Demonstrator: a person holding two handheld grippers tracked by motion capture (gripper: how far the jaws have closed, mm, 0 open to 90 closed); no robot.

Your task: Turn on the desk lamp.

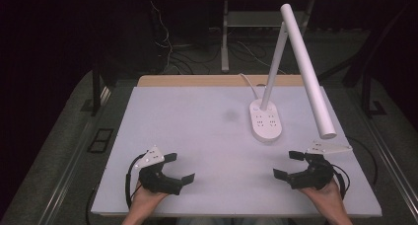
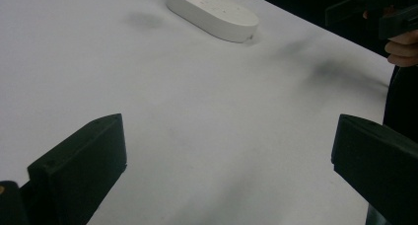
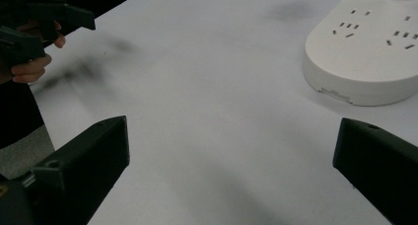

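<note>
1. Holding the left hand-held gripper (image 1: 181, 167) low over the near left of the white bench (image 1: 197, 136), jaws spread wide, nothing between them.
2. I'm keeping the right hand-held gripper (image 1: 286, 164) over the near right, jaws also spread wide and gripping nothing.
3. I'm seeing the white lamp base (image 1: 266, 120), with its socket holes, sitting right of the bench's centre, well apart from both grippers, closer to the right one.
4. Lamp arm (image 1: 308, 72) is slanting down over the bench's right side.

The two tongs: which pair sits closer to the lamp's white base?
The right tongs. The lamp base lies just beyond them, right of the table's middle; the left tongs are farther off.
</note>
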